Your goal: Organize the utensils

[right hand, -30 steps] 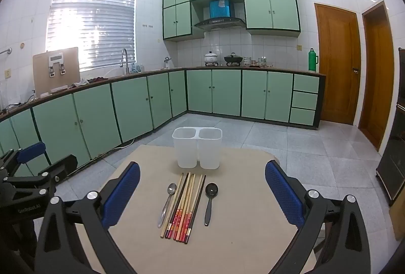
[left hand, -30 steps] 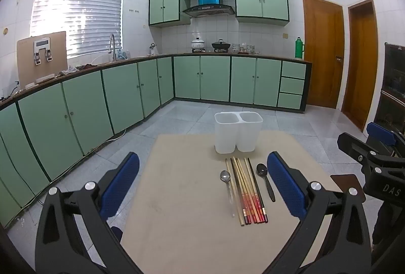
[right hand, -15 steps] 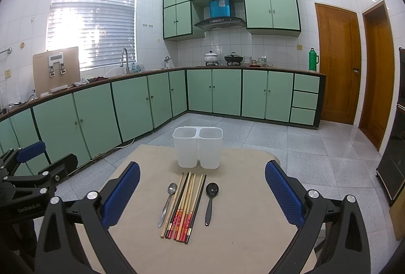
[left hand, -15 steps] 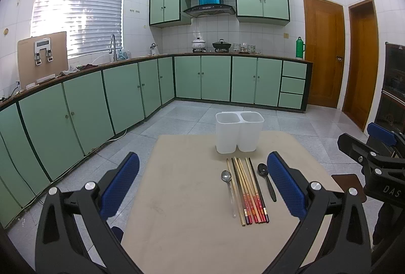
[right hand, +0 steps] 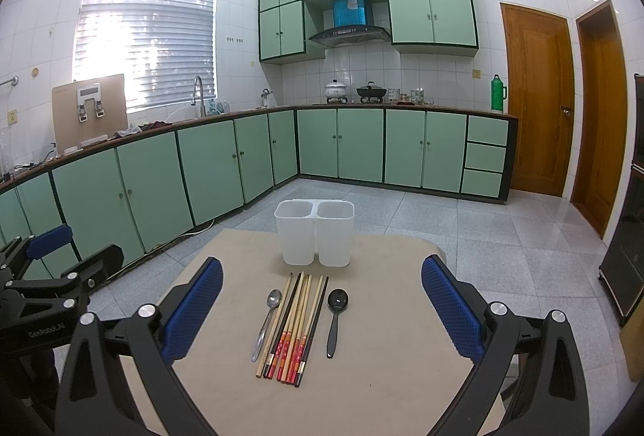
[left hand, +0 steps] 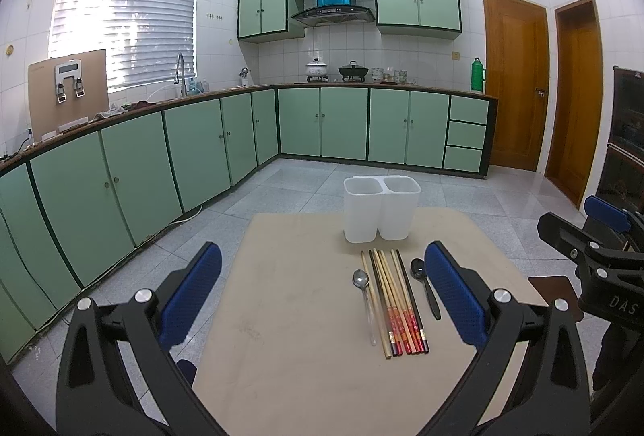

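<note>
While both claws gape apart, left claw (left hand: 322, 291), right claw (right hand: 322, 305), chopsticks (right hand: 296, 327) between two spoons, container (right hand: 314, 232) behind.

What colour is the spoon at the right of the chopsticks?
Black. The spoon shows best in the right wrist view, lying beside the chopsticks.

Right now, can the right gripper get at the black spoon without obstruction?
Probably yes. The right gripper is open, and the black spoon lies flat on the table just right of the chopsticks, a small gap apart, nothing covering it.
</note>
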The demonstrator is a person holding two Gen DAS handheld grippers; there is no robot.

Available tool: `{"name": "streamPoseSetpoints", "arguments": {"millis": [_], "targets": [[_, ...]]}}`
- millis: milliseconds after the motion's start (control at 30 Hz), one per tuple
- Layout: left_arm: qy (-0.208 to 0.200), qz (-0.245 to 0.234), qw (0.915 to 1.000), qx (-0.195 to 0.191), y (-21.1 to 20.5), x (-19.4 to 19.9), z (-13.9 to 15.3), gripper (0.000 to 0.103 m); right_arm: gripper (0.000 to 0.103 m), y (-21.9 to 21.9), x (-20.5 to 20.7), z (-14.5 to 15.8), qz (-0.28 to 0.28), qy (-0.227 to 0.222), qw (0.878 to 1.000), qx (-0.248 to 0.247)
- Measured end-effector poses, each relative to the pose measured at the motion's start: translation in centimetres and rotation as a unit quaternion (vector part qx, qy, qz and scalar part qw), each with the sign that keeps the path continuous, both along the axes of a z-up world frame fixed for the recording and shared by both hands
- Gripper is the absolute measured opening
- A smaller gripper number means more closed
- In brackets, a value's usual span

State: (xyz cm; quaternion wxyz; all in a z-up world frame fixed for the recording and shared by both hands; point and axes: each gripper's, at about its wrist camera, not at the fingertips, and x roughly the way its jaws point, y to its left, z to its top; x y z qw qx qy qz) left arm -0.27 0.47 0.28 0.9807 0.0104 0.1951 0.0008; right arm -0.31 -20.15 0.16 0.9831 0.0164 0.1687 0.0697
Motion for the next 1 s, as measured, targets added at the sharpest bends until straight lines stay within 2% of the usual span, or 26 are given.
{"name": "streamPoseSetpoints", "arguments": {"millis": [1000], "targets": [[0.007,0.002,1.0,0.001,0.8,0.5,-0.8,0.098,0.097,0.2,0.5,-1.1,0.001,0.005,1.0,0.002]]}}
